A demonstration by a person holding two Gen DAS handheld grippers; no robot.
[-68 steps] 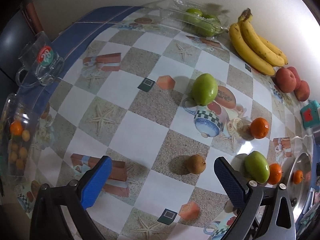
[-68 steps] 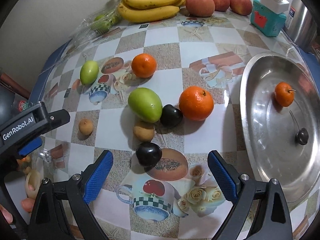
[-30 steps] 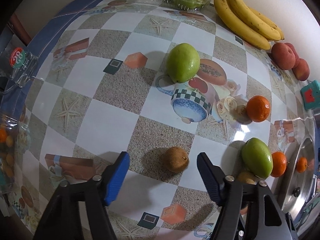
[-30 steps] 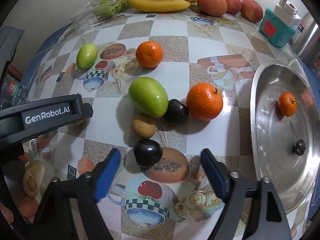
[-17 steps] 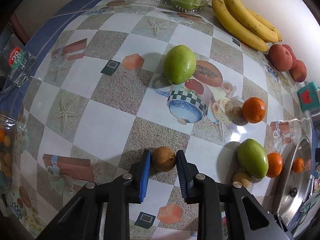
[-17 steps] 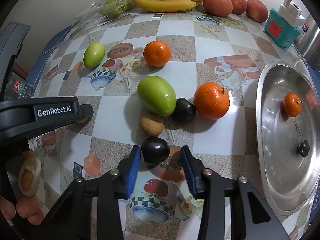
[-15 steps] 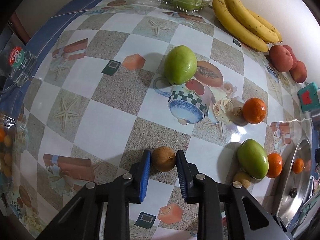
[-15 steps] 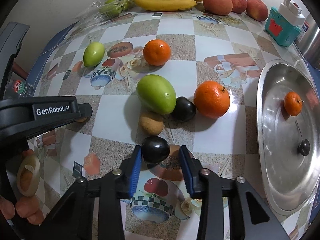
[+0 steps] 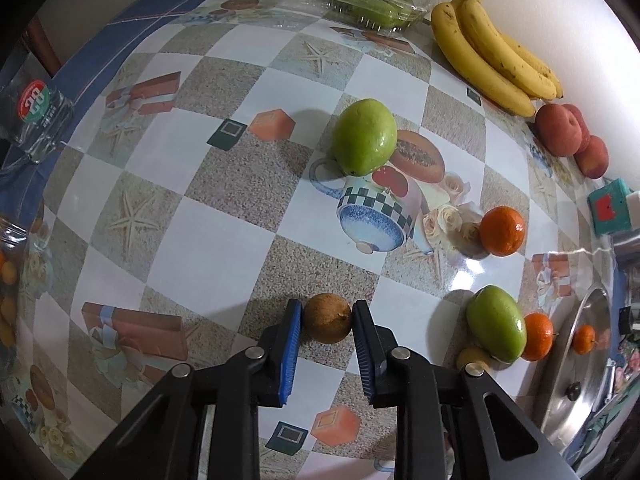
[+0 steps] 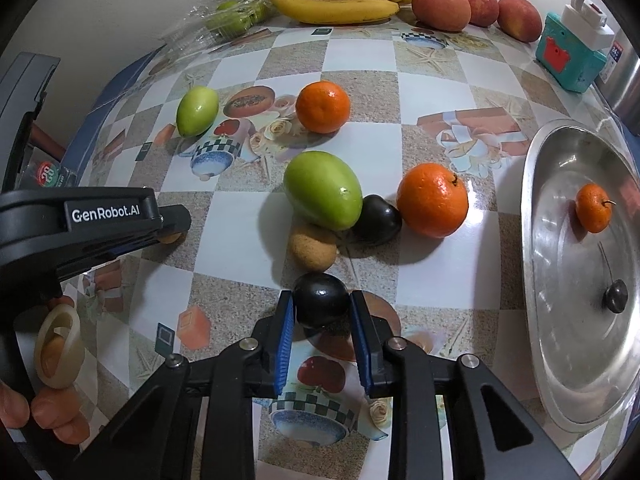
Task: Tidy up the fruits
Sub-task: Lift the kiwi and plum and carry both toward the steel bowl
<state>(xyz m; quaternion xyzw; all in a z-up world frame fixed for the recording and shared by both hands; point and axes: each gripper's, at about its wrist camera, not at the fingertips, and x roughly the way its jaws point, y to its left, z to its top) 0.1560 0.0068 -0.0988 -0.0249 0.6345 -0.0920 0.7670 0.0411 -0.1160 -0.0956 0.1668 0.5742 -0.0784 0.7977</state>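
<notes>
Left wrist view: at lower centre the left gripper (image 9: 326,318) has its blue fingers (image 9: 291,344) pinching a small brown fruit (image 9: 327,317) that sits on the patterned worktop (image 9: 224,240). The fruit is round and caught only near the fingertips, so a quick lift could squirt it out and roll it toward the green mango (image 9: 496,328) at lower right. Right wrist view: at lower centre the right gripper (image 10: 321,312), having just narrowed, clamps a dark plum (image 10: 320,305); its glossy skin looks slippery, and a swing toward the steel tray (image 10: 560,408) at right might knock the second brown fruit (image 10: 313,251) just above it.
</notes>
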